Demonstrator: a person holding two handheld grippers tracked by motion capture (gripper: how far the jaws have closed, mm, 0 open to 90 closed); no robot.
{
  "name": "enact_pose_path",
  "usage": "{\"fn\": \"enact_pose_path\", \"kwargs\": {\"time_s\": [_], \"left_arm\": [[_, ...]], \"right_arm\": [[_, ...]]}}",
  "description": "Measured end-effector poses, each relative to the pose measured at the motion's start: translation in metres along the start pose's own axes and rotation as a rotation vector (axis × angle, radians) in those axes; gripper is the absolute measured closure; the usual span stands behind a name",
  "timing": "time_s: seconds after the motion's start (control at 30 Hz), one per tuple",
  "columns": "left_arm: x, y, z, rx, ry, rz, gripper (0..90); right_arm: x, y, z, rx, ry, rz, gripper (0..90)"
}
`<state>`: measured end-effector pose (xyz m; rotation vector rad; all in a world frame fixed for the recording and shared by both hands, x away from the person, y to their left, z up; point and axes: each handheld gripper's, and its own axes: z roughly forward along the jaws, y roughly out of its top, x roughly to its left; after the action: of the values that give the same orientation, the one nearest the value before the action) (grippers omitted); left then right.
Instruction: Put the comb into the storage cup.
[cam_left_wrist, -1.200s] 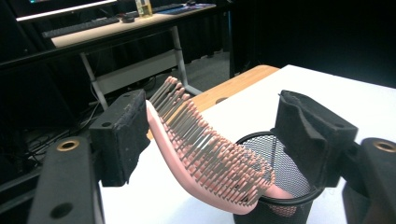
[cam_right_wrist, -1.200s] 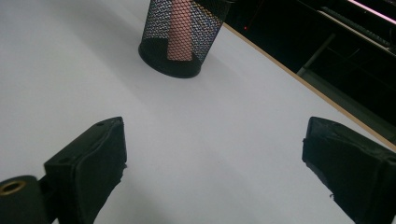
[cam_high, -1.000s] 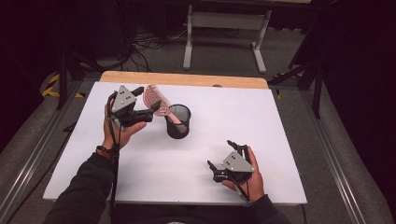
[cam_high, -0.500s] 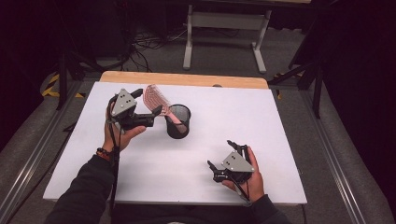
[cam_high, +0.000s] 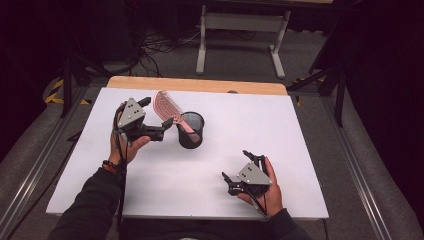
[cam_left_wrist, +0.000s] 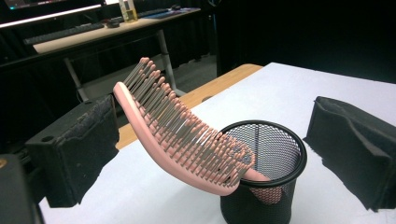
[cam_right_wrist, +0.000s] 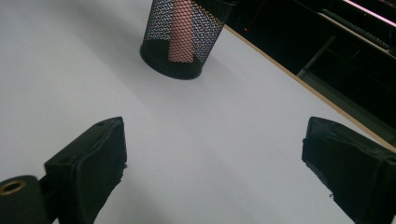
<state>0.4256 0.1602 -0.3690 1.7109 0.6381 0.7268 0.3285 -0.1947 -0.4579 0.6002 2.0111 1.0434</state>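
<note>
Since the earlier frames, left gripper (cam_high: 157, 116) jaws have just been opening; now wide, pads clear of the pink hairbrush (cam_left_wrist: 187, 140) between them. Brush stands handle-down in the black mesh cup (cam_left_wrist: 264, 175), head leaning out over the rim toward the left jaw. Cup near middle of white table (cam_high: 300, 130). Right gripper (cam_high: 239, 165) wide, nothing between jaws, well apart from cup.

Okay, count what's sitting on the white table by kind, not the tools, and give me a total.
Brush: 1
Mesh cup: 1
Total: 2
</note>
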Motion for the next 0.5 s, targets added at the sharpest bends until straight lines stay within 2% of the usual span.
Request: {"fn": "enact_pose_path", "kwargs": {"time_s": [0.5], "left_arm": [[-0.012, -0.006, -0.007, -0.004, -0.017, 0.063, 2.7]], "right_arm": [[-0.001, 0.000, -0.001, -0.012, -0.006, 0.008, 7.3]]}}
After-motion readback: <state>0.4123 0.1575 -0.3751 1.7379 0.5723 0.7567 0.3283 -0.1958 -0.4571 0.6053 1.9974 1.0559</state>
